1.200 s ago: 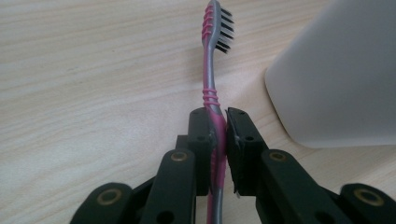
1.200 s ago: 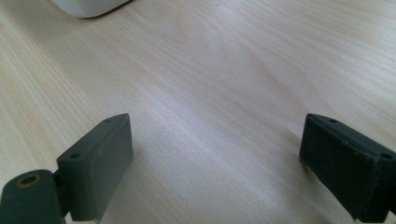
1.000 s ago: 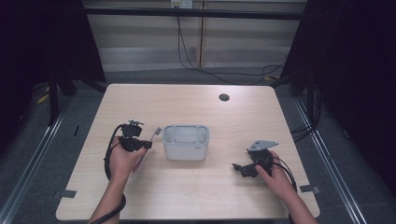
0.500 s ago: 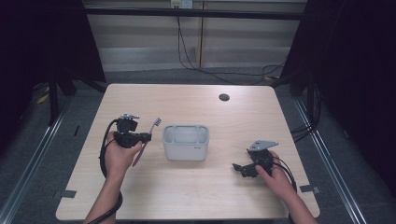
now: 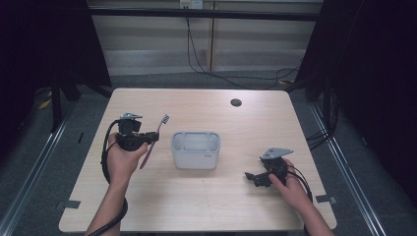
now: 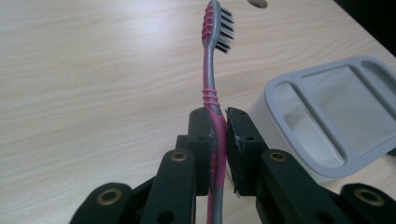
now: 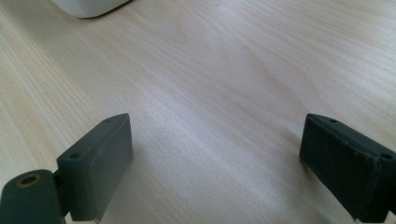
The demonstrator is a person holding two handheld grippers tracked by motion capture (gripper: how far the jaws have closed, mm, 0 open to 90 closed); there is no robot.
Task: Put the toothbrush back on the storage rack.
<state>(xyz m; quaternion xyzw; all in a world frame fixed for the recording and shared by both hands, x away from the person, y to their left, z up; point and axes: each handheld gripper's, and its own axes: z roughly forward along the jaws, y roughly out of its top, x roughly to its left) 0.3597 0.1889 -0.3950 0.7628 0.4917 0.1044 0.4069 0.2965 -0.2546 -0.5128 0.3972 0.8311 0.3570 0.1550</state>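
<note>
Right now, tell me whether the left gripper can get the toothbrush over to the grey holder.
Probably yes. The left gripper grips the toothbrush mid-handle, lifted off the table, and nothing lies between it and the grey holder beside it, whose compartments look open.

Bare bench [image 5: 206,201] lies ahead of the right hand-held gripper [image 5: 255,178] up to the grey holder [image 5: 195,150], the one obstacle between it and the left hand-held gripper [image 5: 150,139]. Beyond both, only a small dark disc [image 5: 236,102] interrupts the far bench.
</note>
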